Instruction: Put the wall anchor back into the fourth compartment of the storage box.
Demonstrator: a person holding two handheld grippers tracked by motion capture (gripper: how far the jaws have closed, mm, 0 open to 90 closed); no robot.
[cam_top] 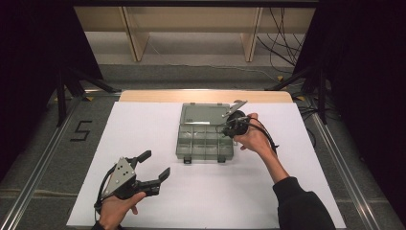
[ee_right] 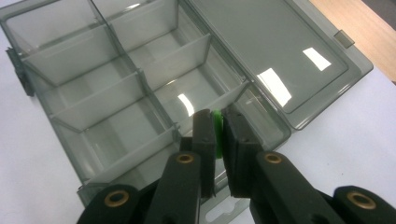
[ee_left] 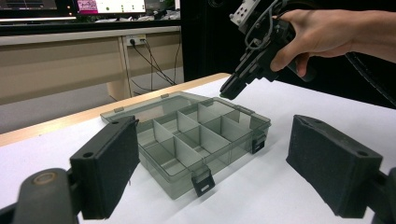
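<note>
1. Right now I have a thin green piece (ee_right: 217, 133) pinched between the black jaws of my right gripper (ee_right: 218, 122); they are closed tight on it, and little more than one green edge shows between the pads.
2. That piece hangs just above the grey compartment box (cam_top: 205, 142), over the right-hand cells next to the hinge line where the open lid (ee_right: 275, 56) folds back.
3. Seen along the jaws, its visible edge runs lengthwise with the pads, so I judge its long axis to lie along them, pointing down and forward into the box. Its full shape is hidden by the pads.
4. To do this step well, I would centre the tip over one cell, clear of the dividers (ee_right: 187, 56), and lower it until the piece sits near the floor before letting go.
5. I would spread the jaws only slightly, since the cell walls stand close on either side and could catch a pad.
6. A light piece may cling to a pad, so I would lift straight up and check.
7. My left gripper (cam_top: 154, 166) waits in front of the box and to its left, above the white table cover (cam_top: 239, 191), jaws wide apart and holding nothing.
</note>
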